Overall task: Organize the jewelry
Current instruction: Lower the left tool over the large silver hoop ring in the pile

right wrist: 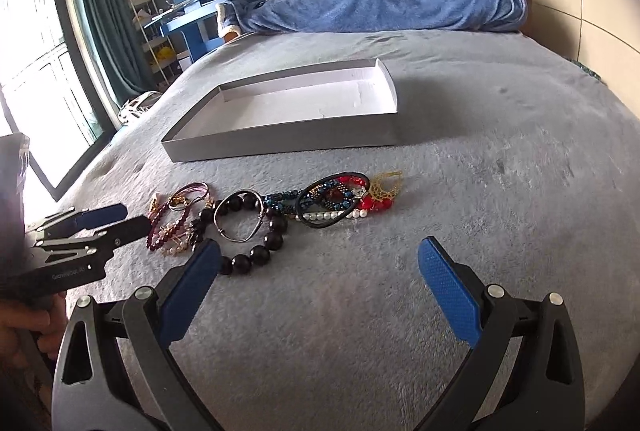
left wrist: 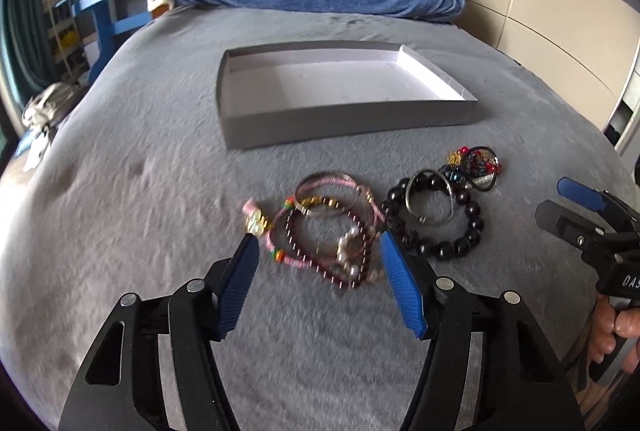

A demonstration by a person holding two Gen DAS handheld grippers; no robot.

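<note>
Grey bed cover (left wrist: 120, 191) looking like plush, matt fleece. Shallow box (left wrist: 344, 119) showing matt grey card, white paper inside. Black bead bracelet (left wrist: 456, 227) gleaming glossy; thin bangle (left wrist: 430, 201) shining like metal. Gripper pads (left wrist: 400, 283) showing ribbed blue plastic.

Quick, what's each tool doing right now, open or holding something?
Left tool: open, holding nothing, bracelets between its fingers.
Right tool: open, empty.

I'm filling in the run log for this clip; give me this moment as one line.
stage: approach | left gripper: jaws open around pink bracelet pile, not gripping | right gripper: jaws open, empty | grey box: empty
</note>
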